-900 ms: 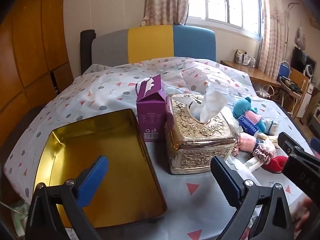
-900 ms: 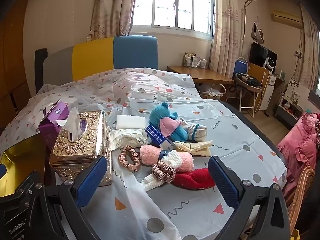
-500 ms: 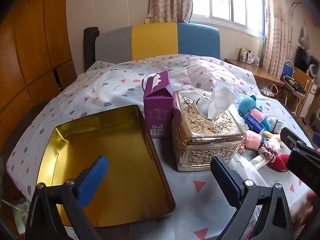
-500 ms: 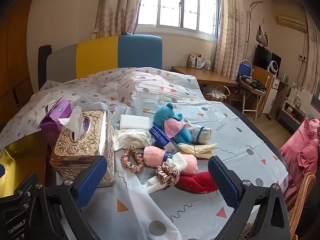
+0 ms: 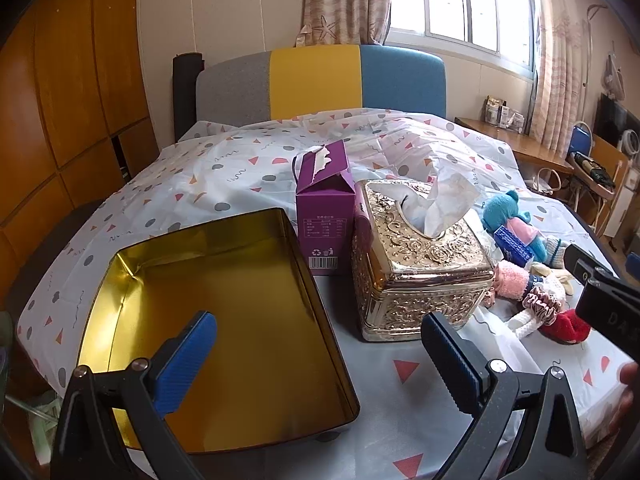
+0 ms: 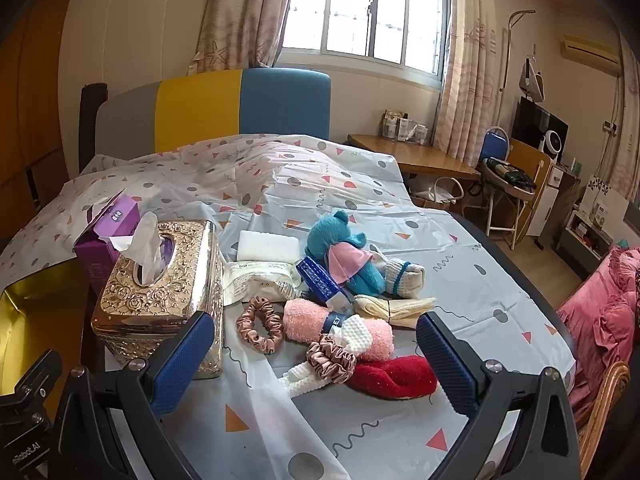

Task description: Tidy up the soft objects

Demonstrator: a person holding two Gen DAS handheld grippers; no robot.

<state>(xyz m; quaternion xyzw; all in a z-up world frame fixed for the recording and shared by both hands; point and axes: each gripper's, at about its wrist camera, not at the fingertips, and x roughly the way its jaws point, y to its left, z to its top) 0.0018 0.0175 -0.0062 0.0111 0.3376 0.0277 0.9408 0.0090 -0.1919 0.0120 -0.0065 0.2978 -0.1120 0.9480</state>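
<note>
A pile of soft things lies on the bed cover: a teal plush toy (image 6: pixel 340 248), a pink rolled towel (image 6: pixel 308 320), two satin scrunchies (image 6: pixel 258 326), a red sock (image 6: pixel 394 372), a white knit piece (image 6: pixel 304 376) and a cream cloth bundle (image 6: pixel 394 306). My right gripper (image 6: pixel 310 354) hangs open just in front of this pile, nothing between its fingers. My left gripper (image 5: pixel 316 354) stands open over the near right corner of an empty gold tin tray (image 5: pixel 132 272). In the left wrist view the pile (image 5: pixel 520 280) lies right of the tissue box.
An ornate gold tissue box (image 5: pixel 416 268) and a purple carton (image 5: pixel 324 220) stand between tray and pile. A white sponge (image 6: pixel 268 246) and a wipes pack (image 6: pixel 260 282) lie behind the scrunchies. Wardrobe on the left, desk and chairs to the right of the bed.
Both views have pulled back and risen slightly, so the tray, tissue box and pile sit a little farther off. Both grippers stay open and nothing on the bed has moved.
</note>
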